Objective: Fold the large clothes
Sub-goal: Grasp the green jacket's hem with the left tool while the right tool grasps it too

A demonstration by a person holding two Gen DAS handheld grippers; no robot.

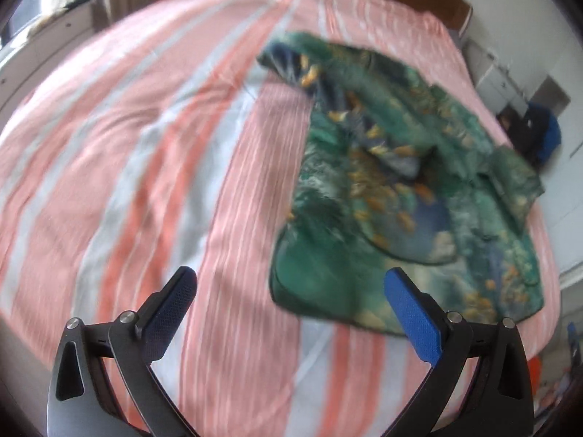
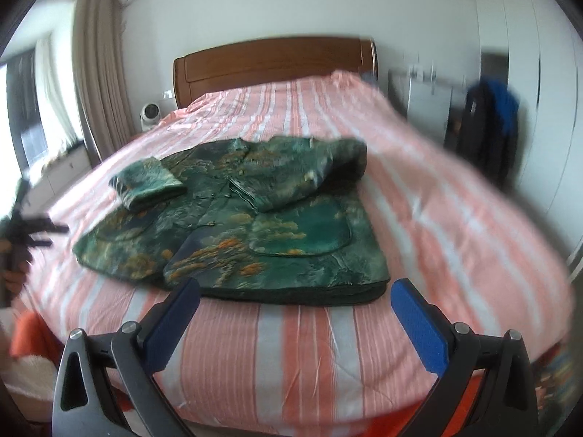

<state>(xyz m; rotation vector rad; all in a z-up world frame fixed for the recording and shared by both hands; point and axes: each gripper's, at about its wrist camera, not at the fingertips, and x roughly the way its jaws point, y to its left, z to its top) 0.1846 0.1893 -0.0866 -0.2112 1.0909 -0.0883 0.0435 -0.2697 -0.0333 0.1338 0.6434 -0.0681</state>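
Note:
A green patterned jacket (image 2: 255,215) with orange and blue print lies spread on the pink striped bed (image 2: 302,357), both sleeves folded in over its front. It also shows in the left wrist view (image 1: 400,189), to the right. My left gripper (image 1: 291,284) is open and empty, held above the bedspread (image 1: 127,153) just left of the jacket's hem. My right gripper (image 2: 295,295) is open and empty, held near the foot of the bed in front of the jacket's hem. The left gripper shows blurred at the left edge of the right wrist view (image 2: 32,225).
A wooden headboard (image 2: 273,62) stands at the far end. A small white fan (image 2: 150,114) and curtains (image 2: 96,73) are on the left. A white cabinet (image 2: 426,98) and dark and blue clothing (image 2: 488,123) are on the right.

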